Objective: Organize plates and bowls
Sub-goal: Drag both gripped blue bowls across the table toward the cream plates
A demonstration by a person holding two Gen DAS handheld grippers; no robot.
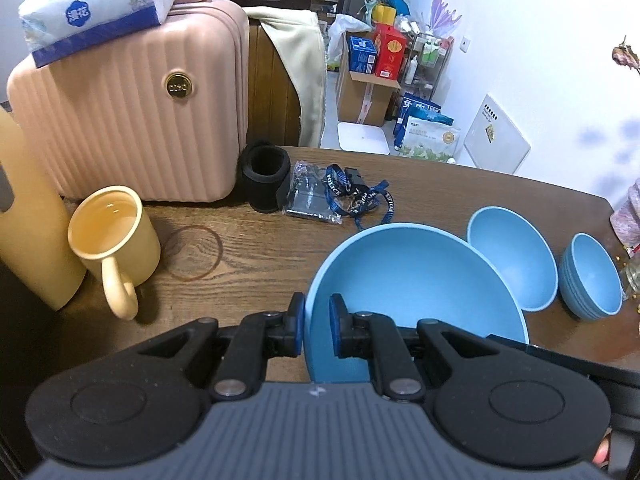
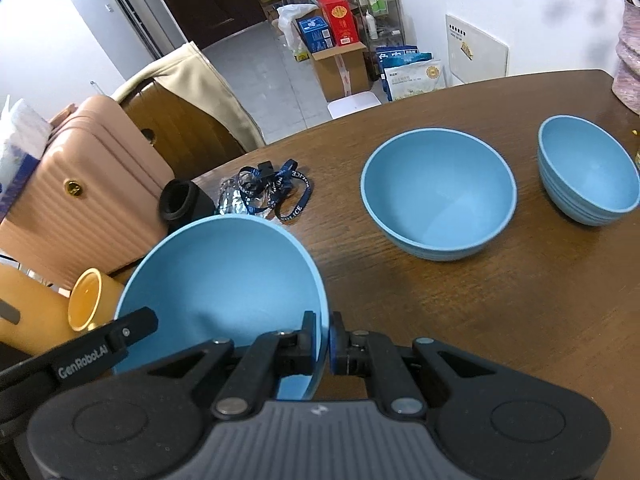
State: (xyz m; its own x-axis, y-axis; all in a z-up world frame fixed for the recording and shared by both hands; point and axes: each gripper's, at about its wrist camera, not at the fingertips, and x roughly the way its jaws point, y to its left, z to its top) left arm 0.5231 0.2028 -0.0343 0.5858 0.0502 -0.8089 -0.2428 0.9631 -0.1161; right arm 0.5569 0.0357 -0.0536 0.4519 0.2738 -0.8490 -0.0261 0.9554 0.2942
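Both grippers — left gripper (image 1: 317,330), right gripper (image 2: 322,344) — pinch the large bowl's (image 1: 416,280) rim.

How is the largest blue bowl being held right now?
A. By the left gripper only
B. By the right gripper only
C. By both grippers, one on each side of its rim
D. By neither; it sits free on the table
C: the left gripper has its jaws shut on the big bowl's rim, and the right gripper pinches the opposite rim.

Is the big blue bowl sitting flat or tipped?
Tipped: the big blue bowl is pinched at its rim by both the left gripper and right gripper.
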